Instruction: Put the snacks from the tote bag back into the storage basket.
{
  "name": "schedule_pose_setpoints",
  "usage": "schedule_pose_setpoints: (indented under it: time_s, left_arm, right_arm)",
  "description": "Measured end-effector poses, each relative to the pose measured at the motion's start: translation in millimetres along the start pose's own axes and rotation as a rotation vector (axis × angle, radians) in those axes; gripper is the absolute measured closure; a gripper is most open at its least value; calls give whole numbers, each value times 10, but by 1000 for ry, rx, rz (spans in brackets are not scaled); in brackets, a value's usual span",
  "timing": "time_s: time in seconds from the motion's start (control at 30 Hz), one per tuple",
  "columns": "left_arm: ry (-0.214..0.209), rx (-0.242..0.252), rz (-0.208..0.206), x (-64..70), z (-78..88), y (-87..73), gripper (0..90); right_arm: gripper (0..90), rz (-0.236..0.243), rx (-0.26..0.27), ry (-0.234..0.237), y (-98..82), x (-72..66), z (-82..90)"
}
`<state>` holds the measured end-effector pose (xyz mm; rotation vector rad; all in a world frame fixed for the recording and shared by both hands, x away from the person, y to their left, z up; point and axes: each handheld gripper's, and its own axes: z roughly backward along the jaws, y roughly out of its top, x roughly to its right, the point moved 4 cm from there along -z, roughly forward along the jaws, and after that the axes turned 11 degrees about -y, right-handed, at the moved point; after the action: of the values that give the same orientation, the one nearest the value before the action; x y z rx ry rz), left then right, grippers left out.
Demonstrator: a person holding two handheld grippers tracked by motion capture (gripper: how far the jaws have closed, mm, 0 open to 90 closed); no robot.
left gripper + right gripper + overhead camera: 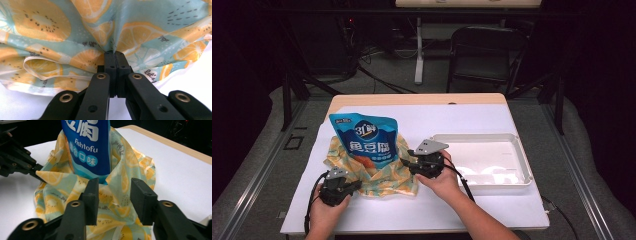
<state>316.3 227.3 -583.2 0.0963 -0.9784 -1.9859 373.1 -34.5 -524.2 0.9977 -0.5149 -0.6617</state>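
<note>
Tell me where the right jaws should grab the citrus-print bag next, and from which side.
Take the raised rim of the citrus-print bag beside the blue Fishtofu pouch, coming from the person's side. There the fabric stands up as a thin fold that the open right gripper already faces. The left gripper pinches the opposite edge, so the mouth would probably spread.

Setting: lab or recording workspace, dark and unfurnished beyond equipment. Table under white sheet at centre; black folding chair at 1 o'clock, loose floor cables at 11 o'clock, metal stand leg at 12 o'clock.
</note>
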Motion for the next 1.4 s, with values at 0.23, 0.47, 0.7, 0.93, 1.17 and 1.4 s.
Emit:
schedule_pose_setpoints:
  time_s: [0.23,0.47,0.7,0.93,1.17,1.4]
  left_arm:
    - [-1,-4,4,-10,-19,-29,900]
    - [-2,2,7,-9,-21,-39,900]
    - [2,9,3,-9,-17,-47,900]
    - [4,11,7,-9,-14,-54,900]
    - [1,15,13,-10,-15,-57,900]
    - [9,15,8,-13,-10,-55,900]
  right_arm:
    - [603,30,-8,-25,1,2,-109]
    - [877,58,-45,-11,22,17,-184]
    - [900,26,-48,-44,43,173,-285]
    - [900,-14,-76,-90,2,361,-343]
    - [900,-48,-104,-133,-32,453,-361]
    - [863,-43,-95,-95,-19,379,-353]
